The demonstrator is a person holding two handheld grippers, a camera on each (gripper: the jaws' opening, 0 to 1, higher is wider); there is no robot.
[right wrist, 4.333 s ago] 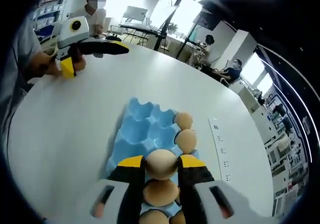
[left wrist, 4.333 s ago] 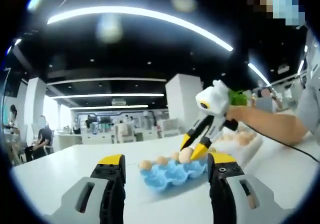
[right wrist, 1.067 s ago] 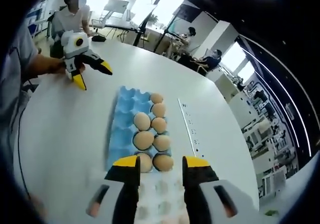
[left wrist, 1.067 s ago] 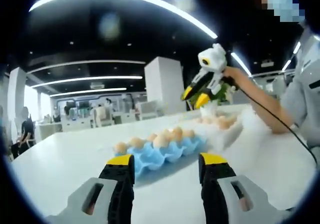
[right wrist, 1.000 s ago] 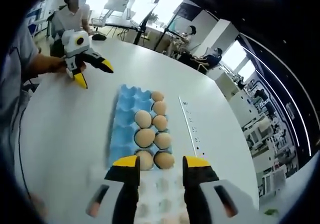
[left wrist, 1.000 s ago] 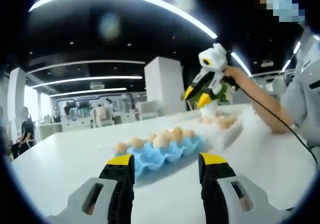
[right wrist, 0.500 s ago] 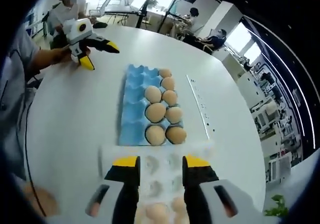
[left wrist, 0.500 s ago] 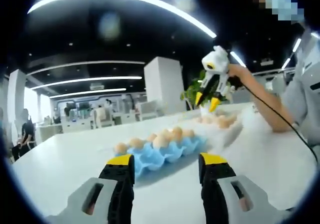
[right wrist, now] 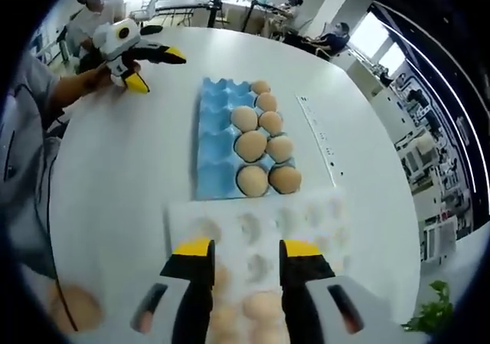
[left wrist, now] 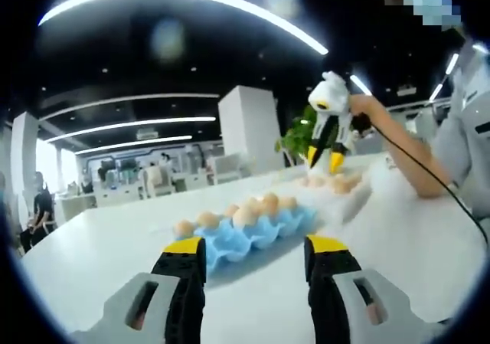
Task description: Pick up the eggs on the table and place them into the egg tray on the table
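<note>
At the lower left of the left gripper view, the left tool (left wrist: 251,256) rises with its yellow-tipped jaws spread wide and nothing between them. Past the jaws, at mid-frame, the blue egg tray (left wrist: 253,233) lies on the white surface (left wrist: 99,256), a row of brown eggs (left wrist: 246,216) along its far side. Further right, a clear tray (left wrist: 348,191) with a few more eggs sits just beyond the blue one — above it, in the upper right, the right tool (left wrist: 325,158) hangs tips-down, jaws slightly parted and empty, held by a person's hand (left wrist: 366,110).

In the right gripper view, the left tool (right wrist: 153,67) shows at the upper left, in a hand (right wrist: 103,74) over the surface (right wrist: 130,160), jaws apart. At centre, the egg tray (right wrist: 230,141) holds eggs (right wrist: 251,145) in its right two columns; the left column is bare. Below it the clear tray (right wrist: 306,229) lies touching its near edge, with eggs at the bottom of the frame. The right tool (right wrist: 243,256) hovers over the clear tray, jaws apart and empty.
</note>
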